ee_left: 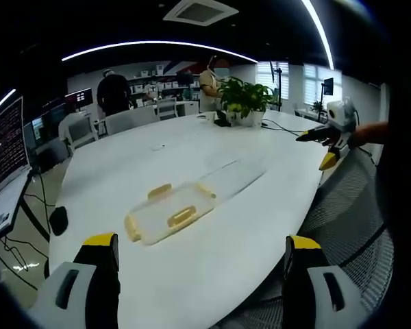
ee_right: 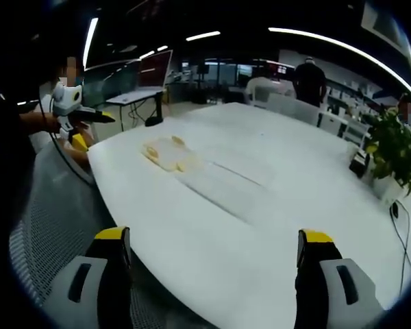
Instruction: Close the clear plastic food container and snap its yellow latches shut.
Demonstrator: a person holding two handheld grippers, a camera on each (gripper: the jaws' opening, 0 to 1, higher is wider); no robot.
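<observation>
The clear plastic food container with yellow latches (ee_left: 170, 214) lies on the white oval table (ee_left: 192, 274), towards the table's edge and well ahead of both grippers. In the left gripper view it reads as a shallow rectangular tray with 3 or so yellow latches (ee_left: 181, 217) showing, and a flat clear lid (ee_left: 234, 175) stretches away from it across the tabletop, so the box looks open. In the right gripper view the same container (ee_right: 166, 153) sits further off, with the lid (ee_right: 222, 184) running towards the camera.

By its look it should be light, thin-walled and a little springy, with a slick surface that may skate across the smooth table when pushed. The lid is probably best taken by its far edge and swung over; each latch likely needs a firm press at its free end while the other gripper steadies the body.

The left gripper (ee_left: 200, 274) is held with its 2 yellow-tipped jaws wide apart, gripping nothing. The right gripper (ee_right: 212, 271) is likewise spread and empty, and it also appears at the edge of the left gripper view (ee_left: 329, 137).

Further out stand a green potted plant (ee_left: 245, 99), grey office chairs (ee_left: 127, 120), monitors (ee_left: 3, 147) and people at the back of the room.
</observation>
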